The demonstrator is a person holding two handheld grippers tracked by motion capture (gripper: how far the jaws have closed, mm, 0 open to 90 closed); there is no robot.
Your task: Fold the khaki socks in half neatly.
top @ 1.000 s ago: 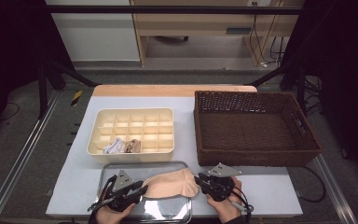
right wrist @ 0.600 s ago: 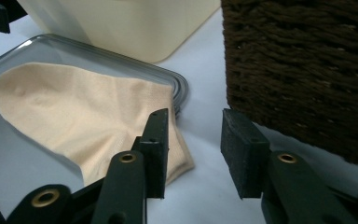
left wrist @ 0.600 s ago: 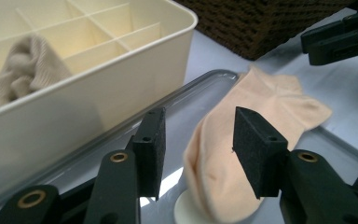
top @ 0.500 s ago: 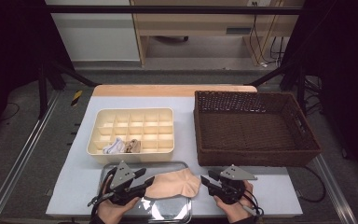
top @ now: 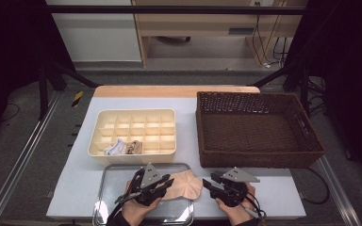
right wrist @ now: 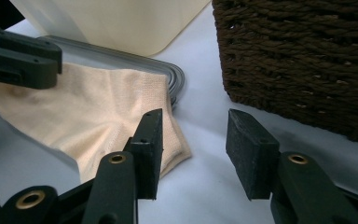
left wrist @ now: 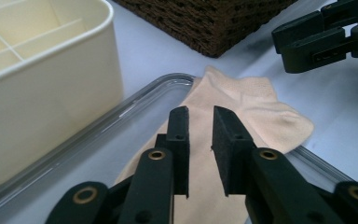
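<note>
A peach sock [top: 187,184] lies flat on a metal tray [top: 107,188], its right end hanging over the tray's edge onto the white table. My left gripper [top: 167,183] hovers over the sock's left part. In the left gripper view the gripper [left wrist: 200,114] has its jaws a little apart, and the sock [left wrist: 256,102] shows below the gap with nothing pinched. My right gripper [top: 208,184] stands wide open just right of the sock. In the right gripper view the gripper [right wrist: 193,119] has one jaw over the edge of the sock [right wrist: 88,107].
A cream divided box [top: 99,150] behind the tray holds a white sock [top: 115,147] and a beige sock [top: 133,147] in its front row. A brown wicker basket [top: 259,157] stands at the right, close to my right gripper. Bare table lies between the tray and the basket.
My right gripper has drawn back to the right, off the sock, and stands open. The sock now lies spread on the tray. My left gripper has barely shifted.
</note>
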